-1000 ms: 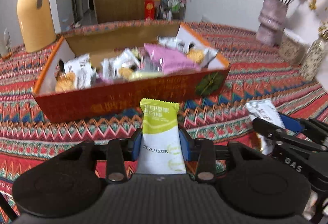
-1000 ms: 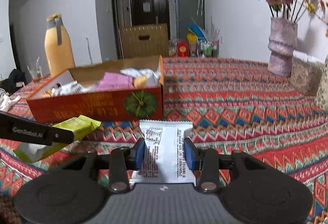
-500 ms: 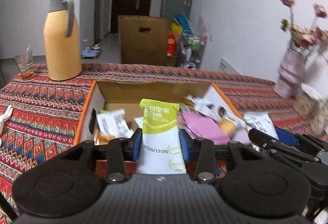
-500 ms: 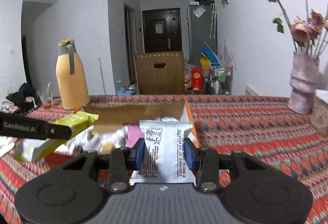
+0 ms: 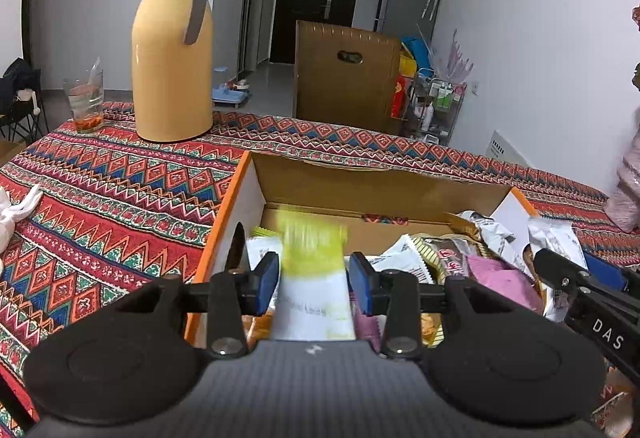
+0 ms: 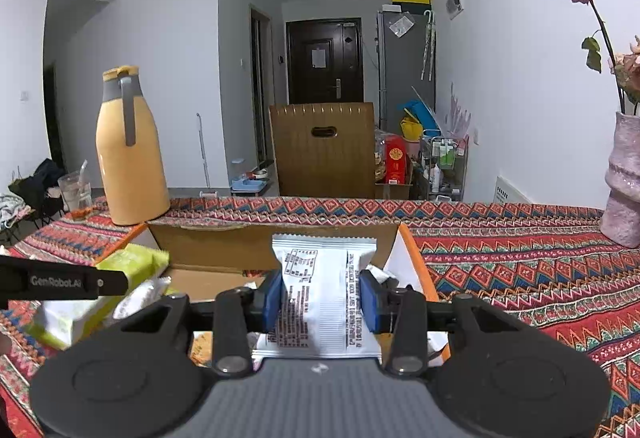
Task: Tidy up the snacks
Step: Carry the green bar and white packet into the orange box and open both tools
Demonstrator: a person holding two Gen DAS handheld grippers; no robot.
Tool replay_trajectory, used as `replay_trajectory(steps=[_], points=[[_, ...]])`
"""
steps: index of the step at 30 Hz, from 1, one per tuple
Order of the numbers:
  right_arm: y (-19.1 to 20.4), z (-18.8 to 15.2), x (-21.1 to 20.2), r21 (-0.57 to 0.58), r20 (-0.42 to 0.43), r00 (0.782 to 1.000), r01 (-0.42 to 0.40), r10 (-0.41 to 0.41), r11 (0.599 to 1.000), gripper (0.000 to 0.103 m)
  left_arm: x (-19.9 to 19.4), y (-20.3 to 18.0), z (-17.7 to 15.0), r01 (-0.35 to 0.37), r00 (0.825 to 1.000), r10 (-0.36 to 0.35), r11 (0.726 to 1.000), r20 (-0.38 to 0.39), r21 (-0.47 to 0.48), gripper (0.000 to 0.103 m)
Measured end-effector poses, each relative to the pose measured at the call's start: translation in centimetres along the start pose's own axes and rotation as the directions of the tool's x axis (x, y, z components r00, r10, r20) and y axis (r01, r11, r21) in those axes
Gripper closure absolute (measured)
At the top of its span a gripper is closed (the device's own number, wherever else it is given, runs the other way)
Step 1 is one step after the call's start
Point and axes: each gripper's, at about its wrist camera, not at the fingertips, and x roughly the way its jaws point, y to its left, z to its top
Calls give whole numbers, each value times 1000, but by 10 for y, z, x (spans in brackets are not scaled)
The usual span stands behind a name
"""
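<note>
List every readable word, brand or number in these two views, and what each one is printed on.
"DAS": on the black right gripper, left wrist view.
"GenRobot.AI": on the black left gripper, right wrist view.
White foil snack packet in the right jaws: dense print, too small to read.
Green-and-white snack packet between the opening left jaws: motion-blurred, unreadable.

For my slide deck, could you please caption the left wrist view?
Left gripper, jaws opening, lets a blurred green packet go over the snack box.
</note>
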Motion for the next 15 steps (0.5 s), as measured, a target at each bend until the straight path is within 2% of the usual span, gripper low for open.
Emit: replay_trajectory(steps=[1,2,3,4,5,6,8,15], points=[[-1,-2,1,4,2,1000,6,-6,1000,62,-2,0,-1,1,1000,-1,1000,7,8,47],[-2,-1,2,9,1,1000,4,-4,1000,55,-5,0,-1,1,1000,-2,1000,21,12,28],[-4,-2,3,17,1,1000,2,-2,1000,40,-9,0,-2,0,999,0,1000,38,11,7],[-5,-2,2,25,7,1000,4,-4,1000,32,-13,1,-2,-1,998,0,1000,59,9,0],[-6,-3,0,31,17,1000,7,-8,1000,16,-18,2,-3,4,997,-5,1000,81,7,0],[-7,-3,-2,37,24,1000,9,-10,999,5,-22,2,-2,12,996,-13,1000,89,8,0],[-10,-4,-6,55,31,999,4,-6,998,0,-25,3,0,27,996,-27,1000,86,8,0],[-15,0,-15,72,38,999,6,-9,997,0,-27,3,1,15,998,-14,1000,64,-3,0]])
